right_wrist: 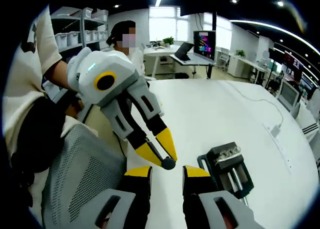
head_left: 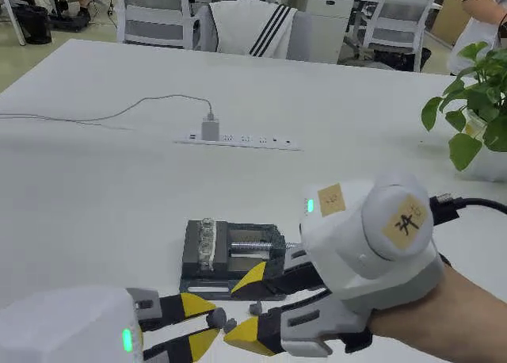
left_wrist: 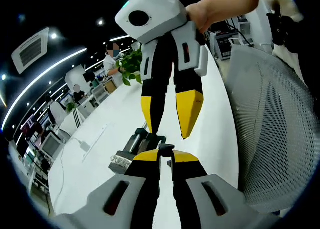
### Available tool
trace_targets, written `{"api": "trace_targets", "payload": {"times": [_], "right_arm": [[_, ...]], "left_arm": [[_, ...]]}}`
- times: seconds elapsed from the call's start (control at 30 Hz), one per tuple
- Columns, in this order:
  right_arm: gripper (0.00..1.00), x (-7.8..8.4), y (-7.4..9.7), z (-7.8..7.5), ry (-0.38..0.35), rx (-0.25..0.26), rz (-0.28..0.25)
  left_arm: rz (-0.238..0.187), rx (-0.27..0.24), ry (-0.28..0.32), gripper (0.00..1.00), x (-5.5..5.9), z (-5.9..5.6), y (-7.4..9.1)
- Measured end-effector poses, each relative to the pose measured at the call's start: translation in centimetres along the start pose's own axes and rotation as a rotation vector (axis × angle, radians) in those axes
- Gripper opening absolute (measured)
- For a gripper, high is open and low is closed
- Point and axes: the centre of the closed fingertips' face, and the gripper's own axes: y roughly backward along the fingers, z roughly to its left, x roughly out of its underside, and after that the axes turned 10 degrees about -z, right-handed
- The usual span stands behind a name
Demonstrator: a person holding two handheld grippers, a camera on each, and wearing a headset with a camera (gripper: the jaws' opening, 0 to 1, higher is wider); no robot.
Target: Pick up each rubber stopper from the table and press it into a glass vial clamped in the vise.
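- Left hand-held gripper (head_left: pixel 214 319) comes in from 7 o'clock in the head view. Its yellow-tipped jaws are pinched on a small dark rubber stopper (right_wrist: pixel 169 164), held right at the tips and up off the bench (head_left: pixel 95 189).
- Right hand-held gripper (left_wrist: pixel 169 133) comes in from 5 o'clock. Jaws are spread with nothing between them, and the tips point straight at the left one's tips, really close.
- In the left gripper view the right one hangs at 12 o'clock, just above the pinched stopper.
- Black vise (head_left: pixel 234 260) sits on the bench at 6 o'clock in the head view, just behind both sets of tips.
- A row of clear glass vials (head_left: pixel 207 240) stands upright, clamped at the 9 o'clock end of the vise. Can't tell from here if any are already plugged.
- One loose stopper (head_left: pixel 255 307) lies on the bench at the vise's front edge, between the right gripper's jaws as the head view sees it.
- White power strip (head_left: pixel 238 141) with a charger (head_left: pixel 210 129) plugged in lies at 12 o'clock from the vise, well apart.
- Green plant (head_left: pixel 475 101) at the 3 o'clock edge.
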Motion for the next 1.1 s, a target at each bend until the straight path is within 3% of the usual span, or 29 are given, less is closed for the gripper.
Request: {"api": "trace_targets", "payload": {"times": [0.13,0.37,0.63,1.1], "right_arm": [[0.20,-0.6,0.0,0.3,0.086,-0.027,-0.030],[0.17,-0.1,0.0,0.7,0.206,-0.068,0.005],[0.13,0.5,0.1,1.2,0.229,-0.100,0.026],[0.08,0.6,0.0,1.9,0.249,-0.132,0.032]], "left_arm": [[-0.036,-0.011,0.095,0.05,-0.1,0.1,0.2],[-0.080,0.027,0.196,0.05,-0.5,-0.7,0.3],[-0.088,0.076,0.198,0.05,-0.7,-1.9,0.2],[-0.121,0.102,0.234,0.04,-1.6,-2.4,0.2]]}}
